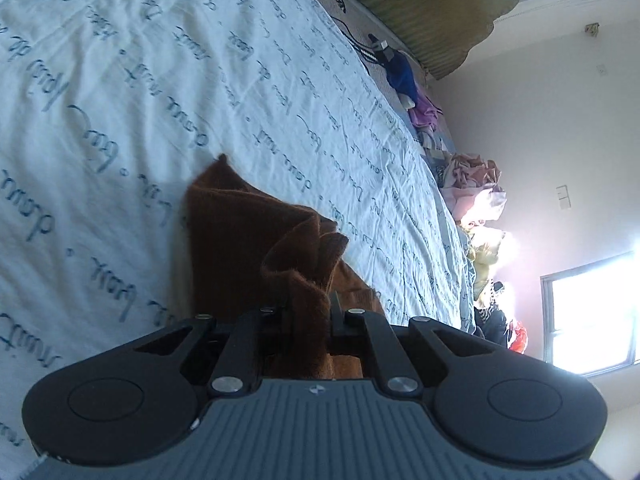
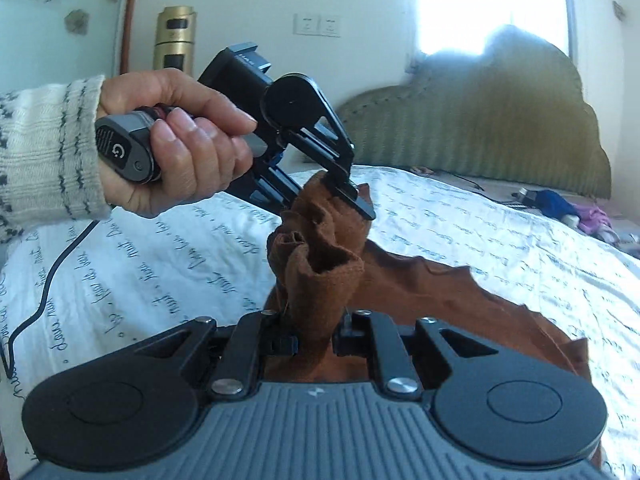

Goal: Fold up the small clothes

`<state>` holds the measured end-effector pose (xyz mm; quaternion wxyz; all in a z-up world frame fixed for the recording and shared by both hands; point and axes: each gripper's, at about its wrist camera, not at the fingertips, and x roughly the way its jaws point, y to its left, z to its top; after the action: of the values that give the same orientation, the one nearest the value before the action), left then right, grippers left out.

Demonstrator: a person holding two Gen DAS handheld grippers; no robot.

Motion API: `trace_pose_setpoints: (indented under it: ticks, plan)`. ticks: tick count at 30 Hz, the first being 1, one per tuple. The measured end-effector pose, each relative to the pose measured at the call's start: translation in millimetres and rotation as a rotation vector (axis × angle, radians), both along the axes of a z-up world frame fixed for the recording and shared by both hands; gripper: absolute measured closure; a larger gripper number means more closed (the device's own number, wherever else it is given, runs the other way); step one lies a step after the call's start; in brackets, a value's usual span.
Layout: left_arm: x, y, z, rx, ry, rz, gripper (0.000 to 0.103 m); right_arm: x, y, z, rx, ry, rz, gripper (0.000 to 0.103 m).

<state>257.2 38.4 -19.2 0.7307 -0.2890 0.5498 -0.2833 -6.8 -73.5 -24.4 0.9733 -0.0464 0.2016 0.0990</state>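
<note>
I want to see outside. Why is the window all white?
Left wrist view: the window is blown out by daylight, with glare washing the clothes pile. Right wrist view: another window is pure white too, and the headboard edges look hazy.

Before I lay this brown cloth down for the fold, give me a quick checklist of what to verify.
1. Left hand-held gripper shut on the brown cloth: ok.
2. Right hand-held gripper shut on the cloth: ok.
3. Cloth spread flat between the two grips: not ok, it is bunched and rolled.
4. Lower end of the cloth resting on the bedsheet: ok.
5. Sheet around the cloth free of other items: ok, the clothes pile sits at the far edge.
6. Which edges or corners are gripped: cannot tell.
</note>
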Motion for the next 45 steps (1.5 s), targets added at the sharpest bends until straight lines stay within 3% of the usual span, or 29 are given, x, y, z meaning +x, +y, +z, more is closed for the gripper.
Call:
trace_pose_setpoints:
  ticks: [11, 22, 24, 25, 26, 27, 28, 29, 31, 38, 39, 40, 43, 45]
  plan:
    - [-15, -165, -16, 0.157, -0.002, -0.169, 0.091, -28, -131, -25, 0.248, 0.061, -0.197, 0.090]
    - [-25, -244, -48, 0.265, -0.003, -0.267, 0.090, -46, -187, -50, 0.372, 0.124, -0.303, 0.089]
    - [-25, -251, -54, 0.259, -0.002, -0.289, 0.084, -44, -193, -55, 0.392, 0.147, -0.297, 0.087]
    - [-27, -254, -57, 0.256, 0.001, -0.306, 0.080, -44, -194, -57, 0.393, 0.152, -0.312, 0.075]
    - [-28, -257, -58, 0.268, 0.000, -0.322, 0.070, -43, -194, -58, 0.384, 0.167, -0.324, 0.063]
    - [-30, -260, -58, 0.266, -0.003, -0.334, 0.057, -41, -194, -60, 0.378, 0.185, -0.327, 0.025]
    - [-32, -259, -56, 0.248, -0.008, -0.338, 0.051, -41, -193, -61, 0.385, 0.196, -0.319, 0.003]
    - [-34, -257, -53, 0.235, -0.016, -0.344, 0.047, -46, -193, -60, 0.389, 0.178, -0.313, 0.002]
    - [-42, -249, -39, 0.262, -0.060, -0.345, 0.046, -55, -196, -57, 0.404, 0.152, -0.308, 0.003]
    - [-95, -162, -10, 0.217, -0.176, -0.286, 0.021, -83, -227, -54, 0.501, 0.090, -0.283, 0.005]
    - [-107, -148, -9, 0.194, -0.196, -0.284, 0.019, -82, -232, -50, 0.509, 0.077, -0.263, 0.016]
    - [-117, -140, -10, 0.186, -0.210, -0.288, 0.019, -77, -235, -46, 0.503, 0.076, -0.243, 0.035]
    - [-143, -125, -15, 0.218, -0.271, -0.280, 0.019, -40, -237, -30, 0.397, 0.099, -0.189, 0.069]
    - [-158, -123, -17, 0.236, -0.326, -0.275, 0.019, -12, -237, -27, 0.339, 0.125, -0.154, 0.079]
